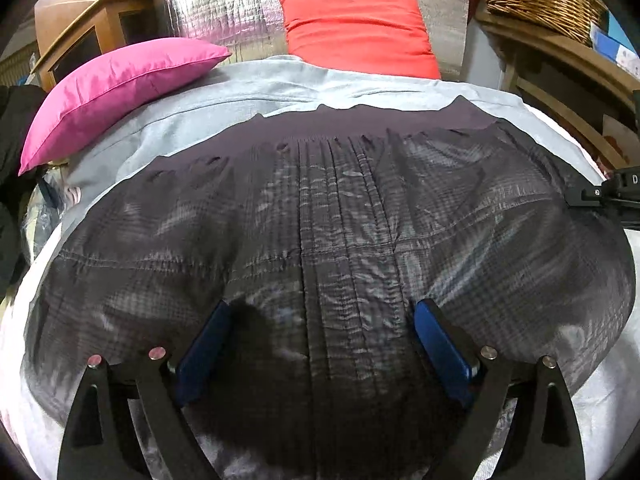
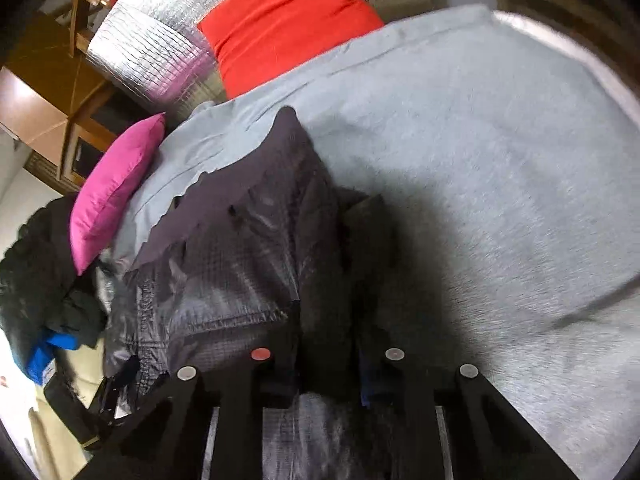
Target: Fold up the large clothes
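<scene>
Lying spread over the grey blanket (image 1: 168, 128) on the bed, the dark quilted jacket (image 1: 320, 220) is filling the left wrist view, its ribbed hem toward the pink cushion (image 1: 116, 84) and red cushion (image 1: 356, 28); the left hand-held gripper (image 1: 322, 320) is hovering above it with jaws wide apart, gripping nothing. In the right wrist view, the right hand-held gripper (image 2: 328, 372) is sitting nearly closed, pinching a raised fold at the jacket's (image 2: 240, 260) edge, with bare blanket (image 2: 480, 160) beside it.
</scene>
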